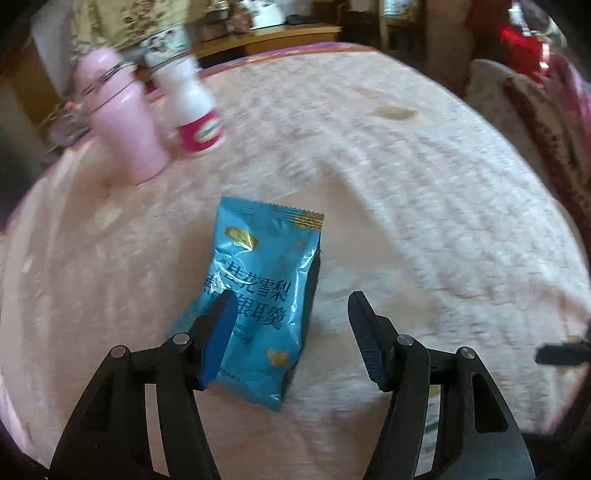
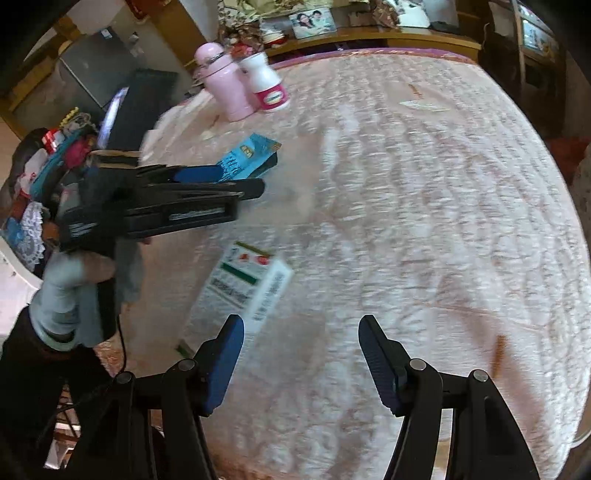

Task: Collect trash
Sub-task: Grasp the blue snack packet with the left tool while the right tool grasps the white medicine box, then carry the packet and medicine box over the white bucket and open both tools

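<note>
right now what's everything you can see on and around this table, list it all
blue snack packet: 1, blue with gold print, lying between the left gripper's fingers
white carton: 1, white with green and red print, flat on the cloth ahead of the right gripper
pink flask: 1, pink, upright at the far edge
white bottle: 1, white with magenta label, beside the flask
tablecloth: 1, pale pink, covering the table
framed photo: 1, on the wooden shelf behind
left gripper: 1, black, open
right gripper: 1, black, open

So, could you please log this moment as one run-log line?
left gripper: open, jaws around blue snack packet | right gripper: open, empty, beside white carton | surface: pink blanket
</note>
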`<action>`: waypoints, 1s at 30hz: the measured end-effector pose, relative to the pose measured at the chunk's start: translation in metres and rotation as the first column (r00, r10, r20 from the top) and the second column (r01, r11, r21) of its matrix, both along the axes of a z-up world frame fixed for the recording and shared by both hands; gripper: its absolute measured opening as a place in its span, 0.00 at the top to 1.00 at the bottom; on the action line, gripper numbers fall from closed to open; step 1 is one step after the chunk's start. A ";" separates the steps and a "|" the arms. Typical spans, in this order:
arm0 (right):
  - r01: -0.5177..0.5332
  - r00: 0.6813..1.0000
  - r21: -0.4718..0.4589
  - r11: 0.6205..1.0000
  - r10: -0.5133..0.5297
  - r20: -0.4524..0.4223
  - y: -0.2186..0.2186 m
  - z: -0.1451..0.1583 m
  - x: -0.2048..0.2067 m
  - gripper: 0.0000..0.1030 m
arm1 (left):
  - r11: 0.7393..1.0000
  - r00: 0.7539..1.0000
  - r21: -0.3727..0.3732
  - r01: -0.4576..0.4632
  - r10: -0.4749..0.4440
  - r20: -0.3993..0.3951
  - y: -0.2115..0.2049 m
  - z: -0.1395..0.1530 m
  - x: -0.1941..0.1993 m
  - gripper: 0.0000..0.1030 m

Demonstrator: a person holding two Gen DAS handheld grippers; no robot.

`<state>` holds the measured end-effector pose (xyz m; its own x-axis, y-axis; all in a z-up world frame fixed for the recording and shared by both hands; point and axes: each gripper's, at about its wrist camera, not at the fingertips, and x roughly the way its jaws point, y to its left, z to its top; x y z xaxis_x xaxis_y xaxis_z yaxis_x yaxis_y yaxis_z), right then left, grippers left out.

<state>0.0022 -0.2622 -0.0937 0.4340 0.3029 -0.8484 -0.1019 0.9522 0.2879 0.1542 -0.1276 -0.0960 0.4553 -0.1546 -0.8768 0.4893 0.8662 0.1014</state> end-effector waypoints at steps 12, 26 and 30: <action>-0.011 1.000 -0.037 0.999 0.011 -0.008 0.070 -0.022 0.032 0.32 | 0.966 0.990 -0.217 -0.143 0.139 -0.031 0.080 0.018 -0.013 0.41; -0.041 0.998 -0.140 0.989 0.047 0.036 0.047 -0.014 0.010 0.41 | 0.976 0.986 -0.137 -0.166 0.166 -0.016 0.071 -0.004 0.003 0.41; -0.029 0.998 -0.113 0.993 0.035 0.053 0.028 -0.011 0.001 0.42 | 0.976 0.992 -0.177 -0.130 0.127 -0.028 0.064 0.008 -0.011 0.61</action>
<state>0.0033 -0.2342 -0.1046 0.4725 0.2215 -0.8531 -0.1457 0.9742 0.1723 0.1429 -0.0632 -0.0877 0.4671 -0.2503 -0.8481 0.3734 0.9252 -0.0674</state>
